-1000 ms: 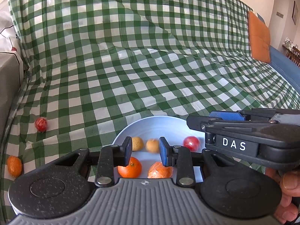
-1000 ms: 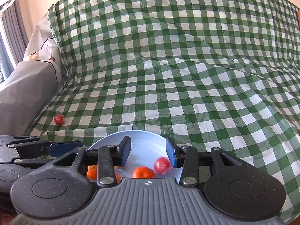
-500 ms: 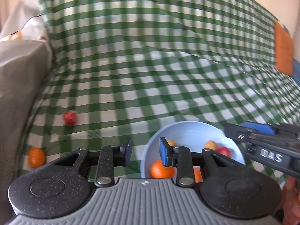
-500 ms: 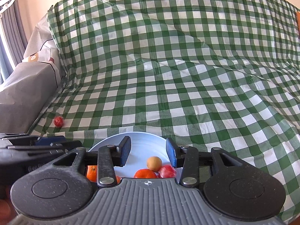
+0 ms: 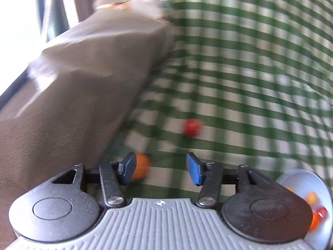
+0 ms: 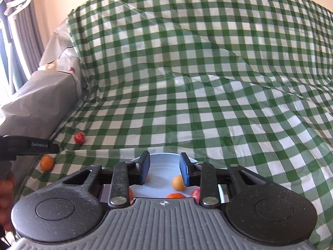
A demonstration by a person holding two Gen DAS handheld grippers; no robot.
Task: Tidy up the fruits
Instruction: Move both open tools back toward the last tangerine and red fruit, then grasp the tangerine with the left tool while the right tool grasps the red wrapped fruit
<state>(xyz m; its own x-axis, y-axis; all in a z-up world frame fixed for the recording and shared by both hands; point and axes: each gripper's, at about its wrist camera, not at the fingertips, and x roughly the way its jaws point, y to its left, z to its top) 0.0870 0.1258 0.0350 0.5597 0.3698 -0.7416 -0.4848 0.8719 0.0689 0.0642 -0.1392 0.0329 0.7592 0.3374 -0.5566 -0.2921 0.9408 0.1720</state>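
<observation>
1. My left gripper (image 5: pixel 160 167) is spread wide and grasps nothing; the small orange fruit (image 5: pixel 140 166) on the green-checked cloth (image 5: pixel 239 73) shows just behind its left finger.
2. My right gripper (image 6: pixel 164 169) hangs parted and empty over the pale blue round bowl (image 6: pixel 162 162), which carries orange and red fruits.
3. A small red fruit (image 6: pixel 79 138) lies left of the bowl, near the grey cushion (image 6: pixel 35 102).

I see the checked cloth (image 6: pixel 208 95) as thin, slightly glossy, creased fabric. Grey cover (image 6: pixel 39 100) looks matt, woven. Bowl (image 6: pixel 164 162) reads smooth pale plastic. My right gripper (image 6: pixel 164 171): speckled matt black plastic, ribbed grey housing, shiny metal rivets, blue pads (image 6: pixel 184 170) smooth.
</observation>
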